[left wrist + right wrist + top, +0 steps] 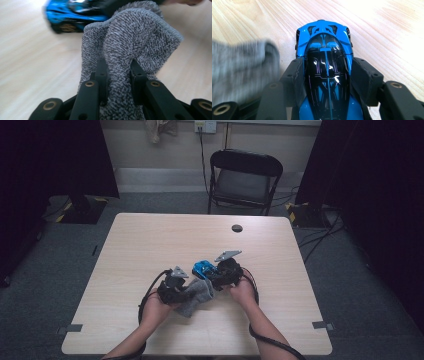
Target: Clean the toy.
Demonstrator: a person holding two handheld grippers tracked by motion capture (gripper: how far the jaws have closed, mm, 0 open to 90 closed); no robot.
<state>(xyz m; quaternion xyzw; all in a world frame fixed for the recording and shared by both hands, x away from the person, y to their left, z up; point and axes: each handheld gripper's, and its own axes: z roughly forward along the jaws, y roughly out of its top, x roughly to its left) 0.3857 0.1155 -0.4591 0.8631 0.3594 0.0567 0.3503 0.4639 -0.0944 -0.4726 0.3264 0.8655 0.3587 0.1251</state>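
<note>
A grey knitted cloth [130, 42] is pinched between the jaws of my left gripper [117, 72], which is shut on it. In the high view that cloth [197, 295] hangs beside the left gripper [187, 292] near the table's front middle. A blue and black toy car [325, 70] sits on the wood with my right gripper [327, 75] shut on its sides. The car [203, 268] shows just left of the right gripper [212, 272] in the high view. The cloth's edge [242, 70] is close to the car's left side.
The light wood table [150, 240] has a round cable hole [237, 228] at the back. A black folding chair [243, 180] stands behind the table. Cables trail from both grippers over the front edge.
</note>
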